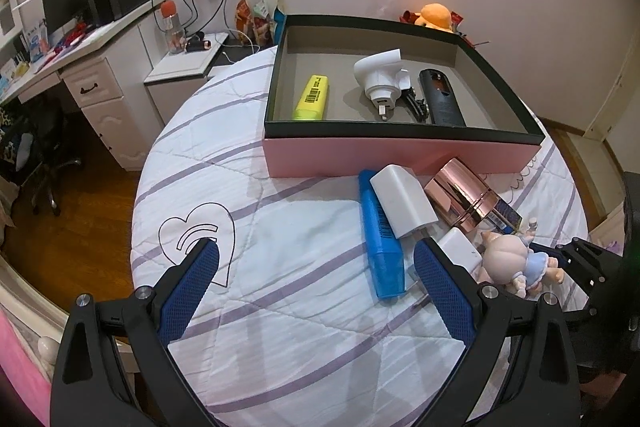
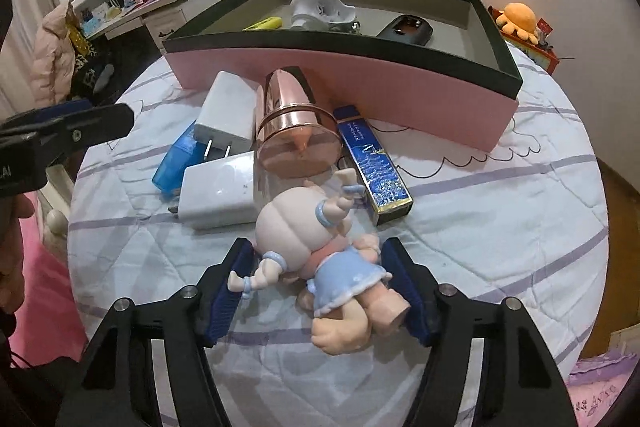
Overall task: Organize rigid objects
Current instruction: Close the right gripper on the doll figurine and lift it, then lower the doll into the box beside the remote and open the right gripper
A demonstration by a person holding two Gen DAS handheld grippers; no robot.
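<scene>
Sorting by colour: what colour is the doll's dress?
Light blue with a white hem, on the small plastic doll; clearest in the right wrist view.

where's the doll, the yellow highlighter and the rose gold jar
doll [image 2: 320, 267], right wrist view, on its blue dress
yellow highlighter [image 1: 312, 98], left wrist view, on its barcode label
rose gold jar [image 2: 298, 147], right wrist view, on its round end

Both cameras ride the grippers, tilted down at the bed [image 1: 304, 307]. Left view sits back; right view hangs close over the doll [image 2: 320, 259]. Both share the box [image 1: 400, 155].
</scene>
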